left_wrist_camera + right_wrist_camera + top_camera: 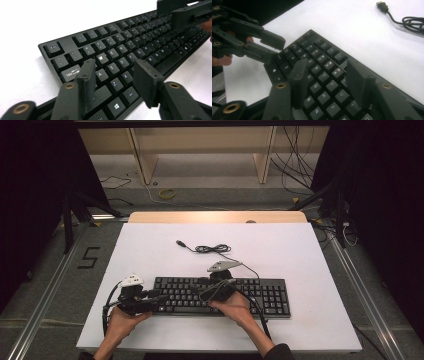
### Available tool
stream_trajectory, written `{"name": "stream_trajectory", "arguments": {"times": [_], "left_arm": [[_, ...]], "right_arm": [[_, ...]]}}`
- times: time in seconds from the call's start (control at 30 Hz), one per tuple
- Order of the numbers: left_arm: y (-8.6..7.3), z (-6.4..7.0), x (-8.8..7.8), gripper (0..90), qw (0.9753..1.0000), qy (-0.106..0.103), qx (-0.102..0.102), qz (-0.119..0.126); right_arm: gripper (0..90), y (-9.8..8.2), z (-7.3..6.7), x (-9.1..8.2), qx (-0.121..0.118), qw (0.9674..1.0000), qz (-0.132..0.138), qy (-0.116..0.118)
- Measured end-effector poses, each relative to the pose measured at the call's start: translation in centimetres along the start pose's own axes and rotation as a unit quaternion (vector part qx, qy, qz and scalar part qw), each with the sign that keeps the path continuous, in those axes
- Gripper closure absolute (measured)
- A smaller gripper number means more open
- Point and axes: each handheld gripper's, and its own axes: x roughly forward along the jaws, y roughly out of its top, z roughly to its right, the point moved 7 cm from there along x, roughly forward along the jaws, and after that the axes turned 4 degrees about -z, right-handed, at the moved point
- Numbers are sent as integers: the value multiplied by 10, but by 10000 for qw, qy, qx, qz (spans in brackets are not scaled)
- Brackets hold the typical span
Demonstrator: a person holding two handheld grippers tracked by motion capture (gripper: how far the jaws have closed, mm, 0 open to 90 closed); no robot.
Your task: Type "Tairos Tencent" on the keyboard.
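We work at a white table (150, 250) in a dark room. The black keyboard (260, 292) lies flat just below both tools. Our left gripper (113, 71) hangs over its left end, jaws apart above the A, S and Z keys, clamping nothing. Our right gripper (325, 72) hovers over the middle letter keys, jaws likewise apart and empty. Beyond it, the keyboard's cable (212, 249) lies coiled with its plug (382, 6) free.

Left tool (159, 298) and right tool (199, 289) agape (apparently low).
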Motion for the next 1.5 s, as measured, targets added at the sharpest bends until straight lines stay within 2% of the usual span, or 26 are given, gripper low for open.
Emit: {"name": "stream_trajectory", "arguments": {"times": [0.2,0.5,0.77,0.8,0.83,0.87,0.9,1.13,1.23,1.3,1.5], "left_arm": [[2,0,3,414,10000,-34,-28,46],[5,-1,5,363,9999,-40,-69,146],[6,-3,8,484,9999,-30,-59,100],[5,-3,8,534,10000,-31,-41,85],[5,-4,9,534,10000,-18,-33,76],[5,-5,9,584,10000,-5,-38,67],[5,-5,9,584,10000,-1,-38,55],[2,-7,12,758,9998,158,45,-125],[2,-7,14,789,9997,204,48,-152],[2,-7,15,846,9995,234,72,-195],[1,-6,18,890,9990,314,140,-299]], "right_arm": [[449,-3,1,-10,-23,10000,81,22],[371,-8,7,-17,39,9999,94,-49],[367,-8,8,-22,33,9999,132,-56],[367,-9,9,-23,25,9999,148,-65],[367,-9,9,-23,25,9999,148,-65],[366,-9,9,-24,36,9999,146,-68],[366,-9,9,-24,36,9999,146,-68],[362,-10,11,-25,41,9998,141,-99],[362,-10,11,-25,35,9998,147,-111],[362,-10,12,-25,27,9998,146,-124],[362,-10,13,-25,28,9998,142,-145]]}}
